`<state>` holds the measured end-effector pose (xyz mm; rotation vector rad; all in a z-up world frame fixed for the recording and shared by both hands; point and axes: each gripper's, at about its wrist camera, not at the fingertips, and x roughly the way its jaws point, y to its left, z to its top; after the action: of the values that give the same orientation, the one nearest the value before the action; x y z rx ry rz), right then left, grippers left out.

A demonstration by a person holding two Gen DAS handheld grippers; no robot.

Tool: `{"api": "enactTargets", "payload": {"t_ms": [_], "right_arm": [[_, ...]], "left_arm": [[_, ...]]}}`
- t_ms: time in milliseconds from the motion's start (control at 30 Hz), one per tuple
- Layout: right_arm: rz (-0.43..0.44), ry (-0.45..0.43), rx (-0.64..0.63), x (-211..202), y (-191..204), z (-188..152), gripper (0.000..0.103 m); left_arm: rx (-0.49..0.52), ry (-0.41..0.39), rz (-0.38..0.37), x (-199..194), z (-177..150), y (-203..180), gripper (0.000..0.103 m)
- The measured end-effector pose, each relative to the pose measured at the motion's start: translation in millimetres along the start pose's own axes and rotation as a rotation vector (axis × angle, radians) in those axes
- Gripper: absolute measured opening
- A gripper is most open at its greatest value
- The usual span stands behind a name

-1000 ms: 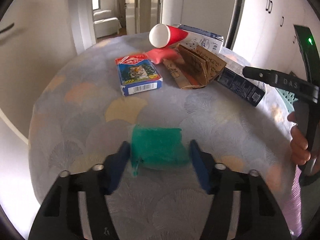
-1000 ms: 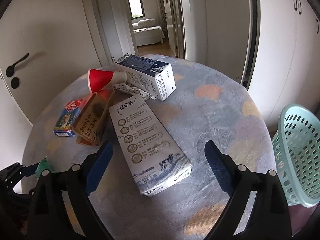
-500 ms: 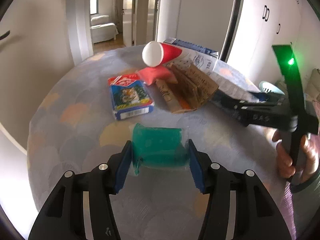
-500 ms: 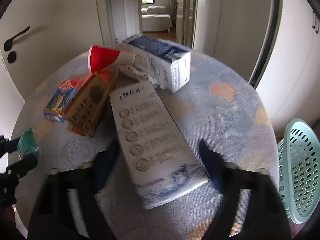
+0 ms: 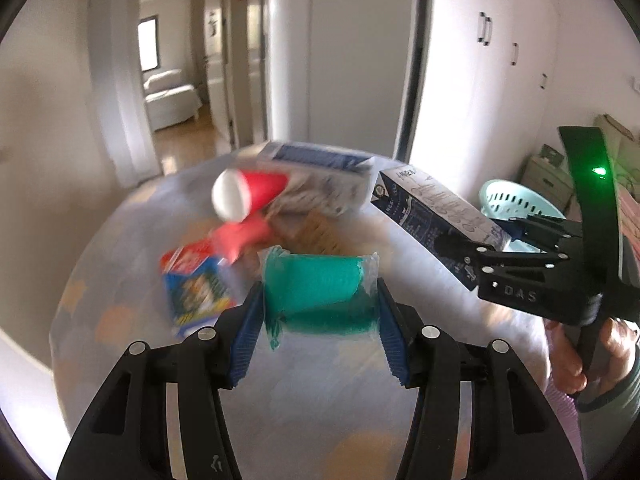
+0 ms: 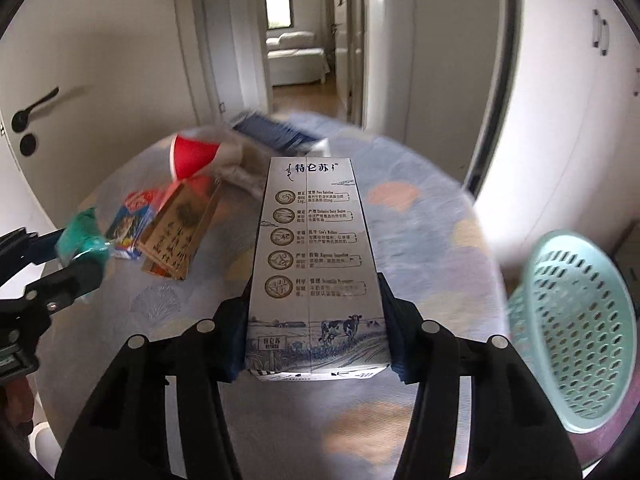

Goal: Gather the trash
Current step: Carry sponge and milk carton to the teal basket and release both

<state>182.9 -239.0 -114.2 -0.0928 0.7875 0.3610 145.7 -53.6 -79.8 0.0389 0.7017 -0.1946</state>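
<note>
My left gripper [image 5: 318, 320] is shut on a green plastic-wrapped roll [image 5: 316, 292] and holds it above the round table [image 5: 300, 420]. It also shows at the left of the right wrist view [image 6: 80, 240]. My right gripper [image 6: 314, 344] is shut on a long grey milk carton [image 6: 312, 256], lifted off the table; the carton also shows in the left wrist view [image 5: 432, 216]. A teal trash basket [image 6: 572, 328] stands off the table's right edge.
On the table lie a red paper cup [image 5: 248, 194], a blue-white carton [image 5: 320, 164], a brown paper box [image 6: 180, 236], a blue-red small box [image 5: 196, 284] and a red wrapper [image 5: 240, 236]. An open doorway is behind.
My left gripper shut on the green roll and lifted it. My right gripper closed on the milk carton and raised it off the table.
</note>
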Motion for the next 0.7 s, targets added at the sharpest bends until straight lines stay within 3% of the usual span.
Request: {"api": "enactTargets", "payload": {"t_ms": [400, 700], "right_arm": [[-0.183, -0.151, 0.152, -73.8, -97.3, 11.1, 0.051], [-0.315, -0.174, 0.348, -107.0, -181.2, -10.1, 0.051]], "left_arm": [[0.144, -0.089, -0.158, 22.7, 64.4, -86.0, 0.052], [0.218, -0.093, -0.302, 52.5, 98.2, -170.7, 0.052]]}}
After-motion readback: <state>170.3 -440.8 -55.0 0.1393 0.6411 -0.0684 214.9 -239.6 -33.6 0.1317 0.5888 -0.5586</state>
